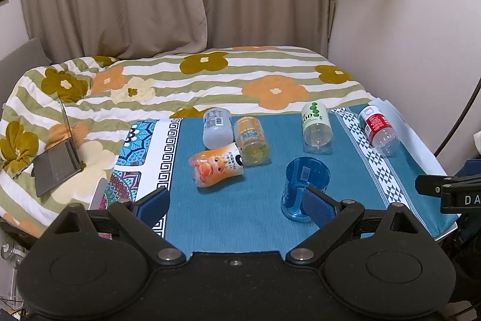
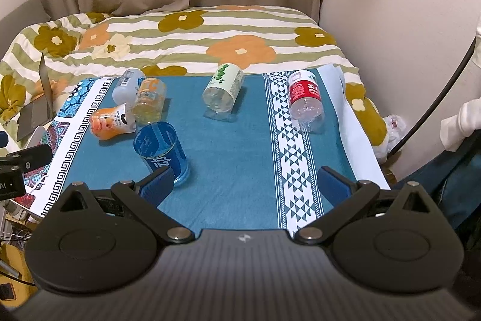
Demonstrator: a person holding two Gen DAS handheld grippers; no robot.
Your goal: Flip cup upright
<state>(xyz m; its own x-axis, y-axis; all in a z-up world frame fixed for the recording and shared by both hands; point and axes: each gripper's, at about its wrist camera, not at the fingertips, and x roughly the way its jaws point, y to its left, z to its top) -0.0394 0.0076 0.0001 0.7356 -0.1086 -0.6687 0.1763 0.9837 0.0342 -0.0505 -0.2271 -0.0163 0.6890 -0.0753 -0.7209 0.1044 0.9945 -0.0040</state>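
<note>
A clear blue plastic cup (image 1: pixel 304 185) stands upside down on the blue tablecloth (image 1: pixel 240 215), base up and mouth on the cloth; it also shows in the right wrist view (image 2: pixel 160 149). My left gripper (image 1: pixel 236 205) is open and empty, with its right pad (image 1: pixel 318 208) just in front of the cup. My right gripper (image 2: pixel 245 185) is open and empty, with its left pad (image 2: pixel 157 185) in front of the cup's lower edge.
Several bottles lie on their sides on the cloth: grey (image 1: pixel 217 127), orange-label (image 1: pixel 251 139), orange cartoon (image 1: pixel 215 167), green-label (image 1: pixel 315 124), red-label (image 1: pixel 378 130). A laptop (image 1: pixel 57 161) sits on the flowered bedspread (image 1: pixel 210 80) at left. A wall stands at right.
</note>
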